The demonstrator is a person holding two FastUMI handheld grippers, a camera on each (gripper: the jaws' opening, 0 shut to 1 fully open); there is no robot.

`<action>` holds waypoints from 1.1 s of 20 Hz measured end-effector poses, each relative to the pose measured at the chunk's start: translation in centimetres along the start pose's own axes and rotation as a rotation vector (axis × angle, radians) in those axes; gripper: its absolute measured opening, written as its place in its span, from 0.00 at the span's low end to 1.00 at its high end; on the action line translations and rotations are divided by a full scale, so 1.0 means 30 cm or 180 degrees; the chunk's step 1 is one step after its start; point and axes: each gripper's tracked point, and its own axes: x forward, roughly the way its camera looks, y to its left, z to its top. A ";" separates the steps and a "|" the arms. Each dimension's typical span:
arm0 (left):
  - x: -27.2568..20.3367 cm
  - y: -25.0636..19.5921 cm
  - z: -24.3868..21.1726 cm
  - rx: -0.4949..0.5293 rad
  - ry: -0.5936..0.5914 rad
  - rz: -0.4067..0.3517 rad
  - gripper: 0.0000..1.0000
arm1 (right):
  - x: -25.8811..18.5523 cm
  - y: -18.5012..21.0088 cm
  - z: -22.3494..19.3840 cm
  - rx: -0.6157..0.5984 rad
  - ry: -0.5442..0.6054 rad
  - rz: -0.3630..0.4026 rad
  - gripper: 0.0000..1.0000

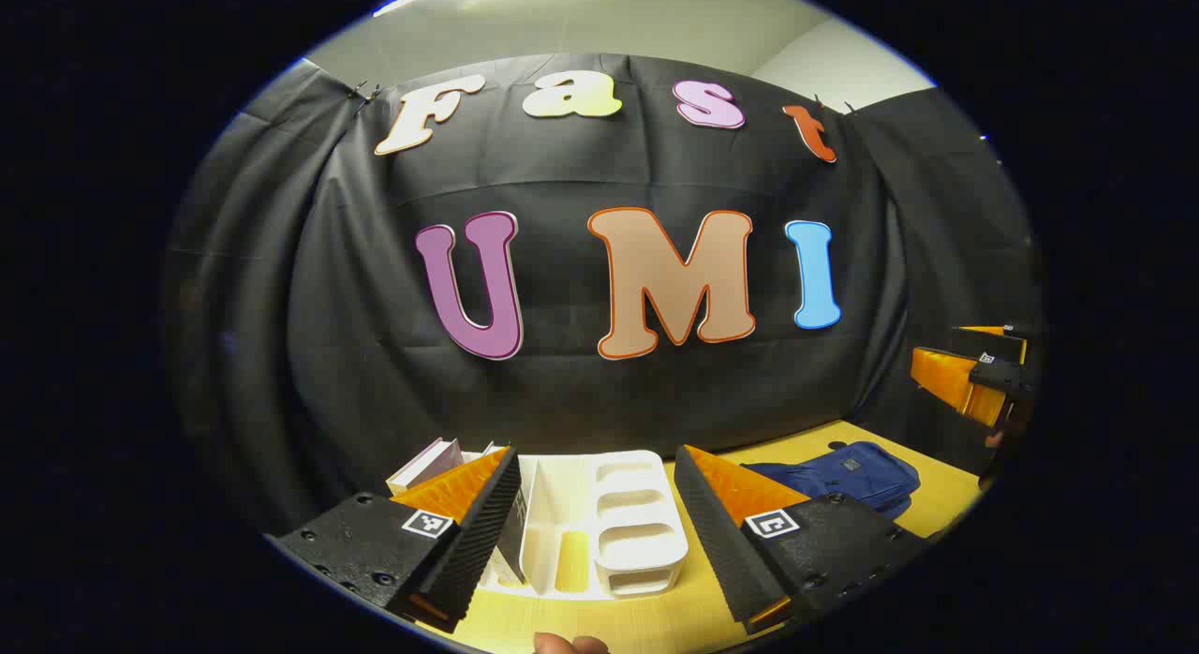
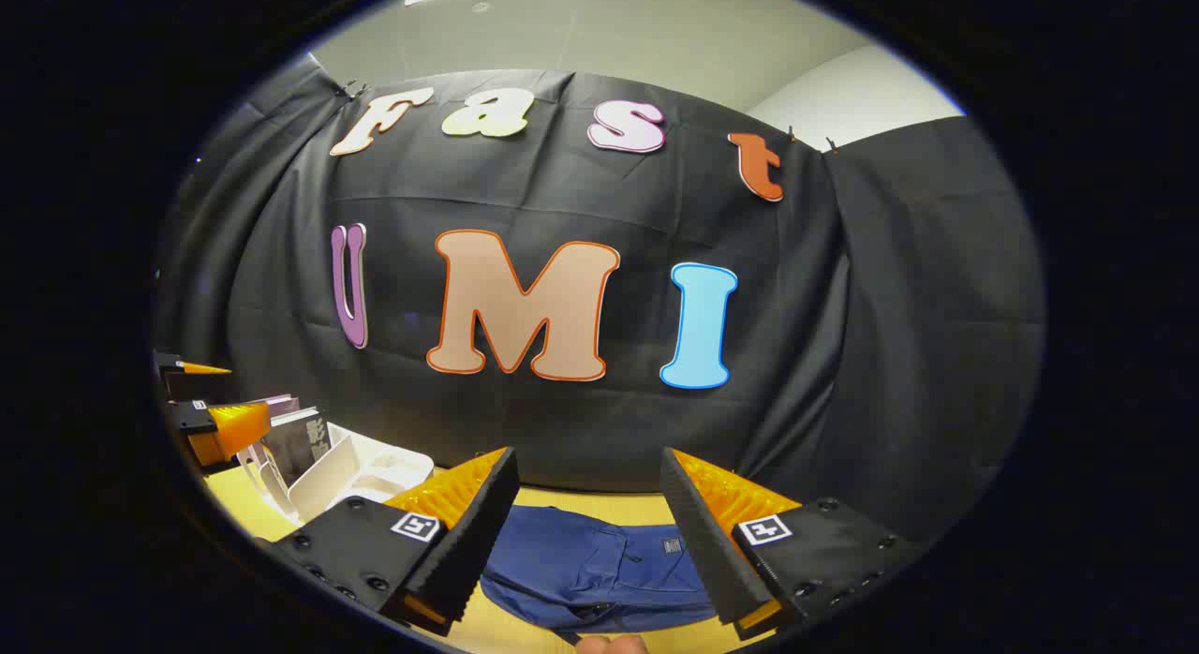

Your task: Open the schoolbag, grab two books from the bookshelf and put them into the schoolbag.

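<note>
A blue schoolbag (image 2: pixel 595 565) lies flat and closed on the yellow table (image 2: pixel 581 495), right ahead of my right gripper (image 2: pixel 588 504), which hangs open above it with nothing between its fingers. In the left gripper view the schoolbag (image 1: pixel 848 476) sits to the right. My left gripper (image 1: pixel 598 499) is open and points at the white bookshelf (image 1: pixel 609 523), a plastic rack with several slots. Books (image 1: pixel 426 464) stand at the rack's left end, partly hidden behind my left finger. From the right gripper view the books (image 2: pixel 298 436) and the rack (image 2: pixel 347 471) show at the left, with the left gripper (image 2: pixel 201 396) in front of them.
The black cloth wall closes off the back and both sides of the table. The right gripper (image 1: pixel 979 368) shows at the far right edge of the left gripper view. A fingertip (image 1: pixel 571 644) peeks in at the bottom edge, and another fingertip (image 2: pixel 611 644) at the bottom of the right gripper view.
</note>
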 end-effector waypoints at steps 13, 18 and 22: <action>0.028 -0.020 0.017 0.0089 -0.0027 0.0011 0.96 | 0.043 0.000 0.027 0.0028 -0.0071 0.0052 0.98; 0.034 -0.022 0.015 0.0082 -0.0006 0.0024 0.96 | 0.043 -0.004 0.020 0.0047 -0.0049 0.0059 0.96; 0.035 -0.020 0.013 0.0090 -0.0002 0.0044 0.96 | 0.048 0.003 0.013 0.0006 -0.0022 0.0084 0.92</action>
